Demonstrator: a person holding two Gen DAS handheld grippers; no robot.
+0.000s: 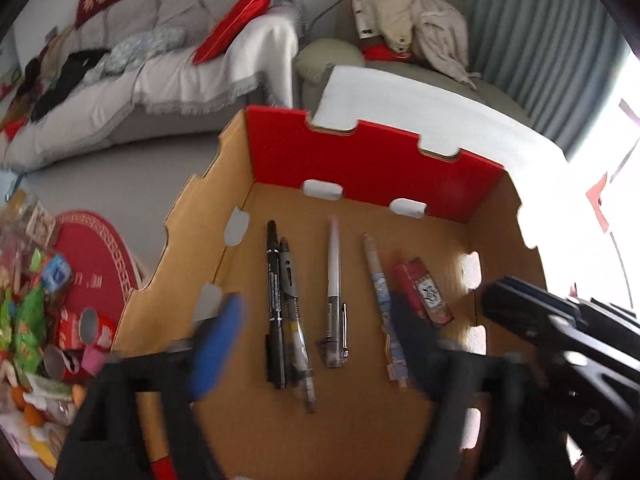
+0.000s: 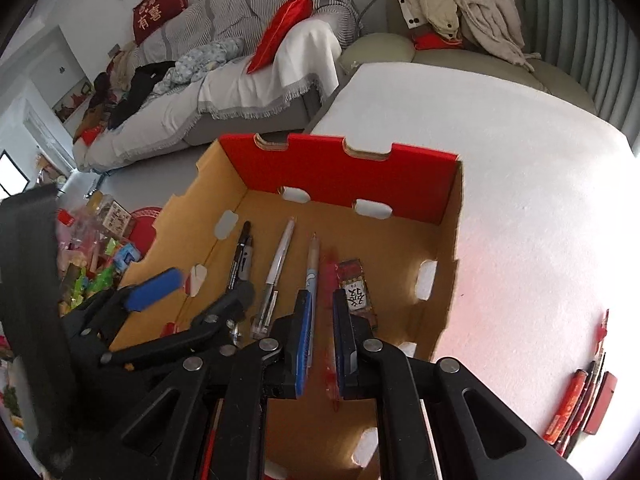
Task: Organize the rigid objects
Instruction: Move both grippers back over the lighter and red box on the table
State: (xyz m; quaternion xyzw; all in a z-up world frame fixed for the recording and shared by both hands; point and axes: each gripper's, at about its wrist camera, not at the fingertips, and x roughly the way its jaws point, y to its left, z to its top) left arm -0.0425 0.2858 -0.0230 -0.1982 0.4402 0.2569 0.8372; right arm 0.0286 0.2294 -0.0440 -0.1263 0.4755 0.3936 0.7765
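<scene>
Left wrist: pens (image 1: 334, 292) are laid in a row on the floor of the box (image 1: 192, 256), light, stiff, smooth; best pinched mid-barrel. Left gripper (image 1: 320, 344) is spread wide, nothing between the fingers. Its right finger is blurred.

Right wrist: right gripper (image 2: 320, 344) is closed on a thin red pen (image 2: 330, 280) over the box floor. The pen's lower end is hidden; it is possibly translucent. A red packet (image 2: 356, 292) lies beside it.
</scene>
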